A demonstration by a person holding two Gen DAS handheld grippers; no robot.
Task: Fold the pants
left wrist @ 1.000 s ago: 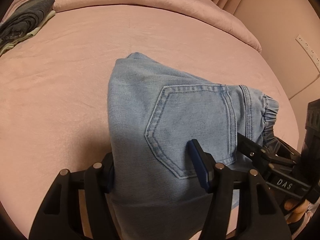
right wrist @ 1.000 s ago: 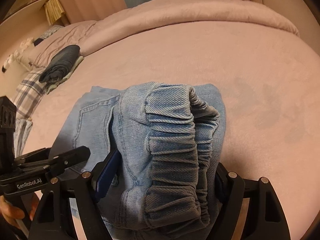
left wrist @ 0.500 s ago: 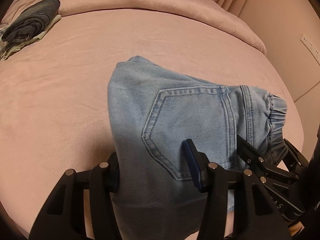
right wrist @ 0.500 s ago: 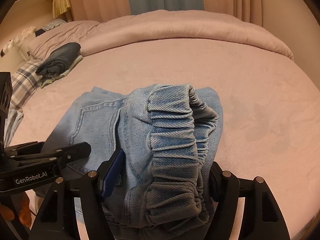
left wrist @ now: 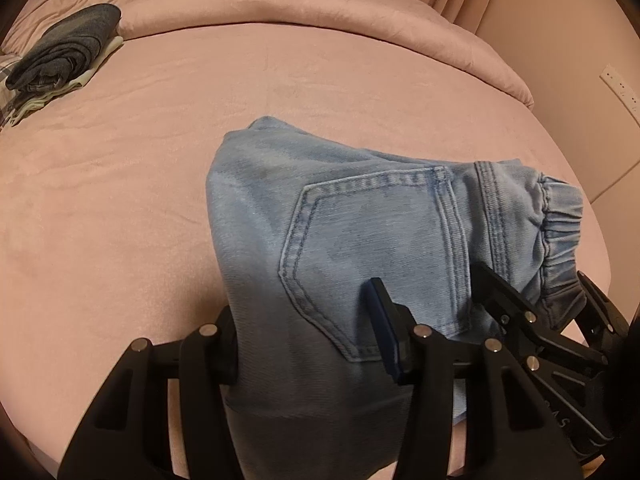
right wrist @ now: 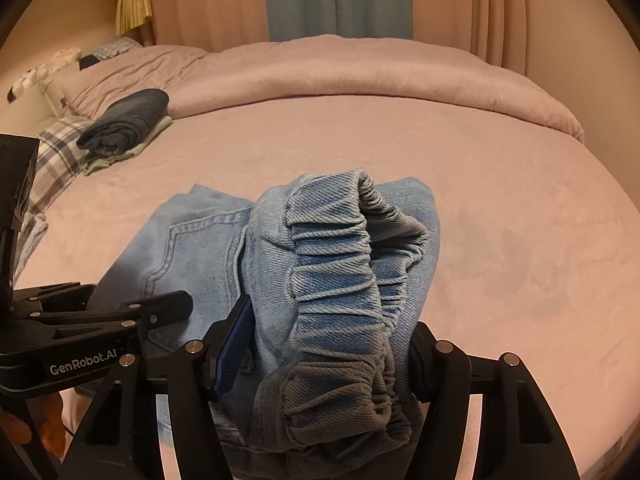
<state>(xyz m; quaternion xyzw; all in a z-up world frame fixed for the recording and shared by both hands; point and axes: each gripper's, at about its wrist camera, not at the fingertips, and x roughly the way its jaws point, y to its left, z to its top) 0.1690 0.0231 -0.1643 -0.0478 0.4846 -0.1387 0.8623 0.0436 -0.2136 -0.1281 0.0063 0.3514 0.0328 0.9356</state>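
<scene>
Light blue folded jeans (left wrist: 360, 220) lie bunched on the pink bed (left wrist: 120, 200), back pocket (left wrist: 376, 240) facing up. My left gripper (left wrist: 306, 340) is shut on the folded leg end, and its pads press the denim from both sides. In the right wrist view the elastic waistband (right wrist: 332, 248) stands up between the fingers of my right gripper (right wrist: 326, 344). Its jaws are closing and the pads squeeze the bunched fabric. The two grippers sit close together: the right gripper (left wrist: 532, 312) shows at the left view's lower right, the left gripper (right wrist: 120, 312) at the right view's lower left.
A stack of dark folded clothes (right wrist: 124, 124) rests at the far left of the bed beside a plaid pillow (right wrist: 56, 152). A rolled pink duvet (left wrist: 320, 12) runs along the far edge. Curtains (right wrist: 336, 0) hang behind, and a wall socket strip (left wrist: 620, 88) is at right.
Both grippers' jaws have narrowed on the jeans, the right one more. The right gripper has risen a little and tipped up, so more of the curtains shows.
</scene>
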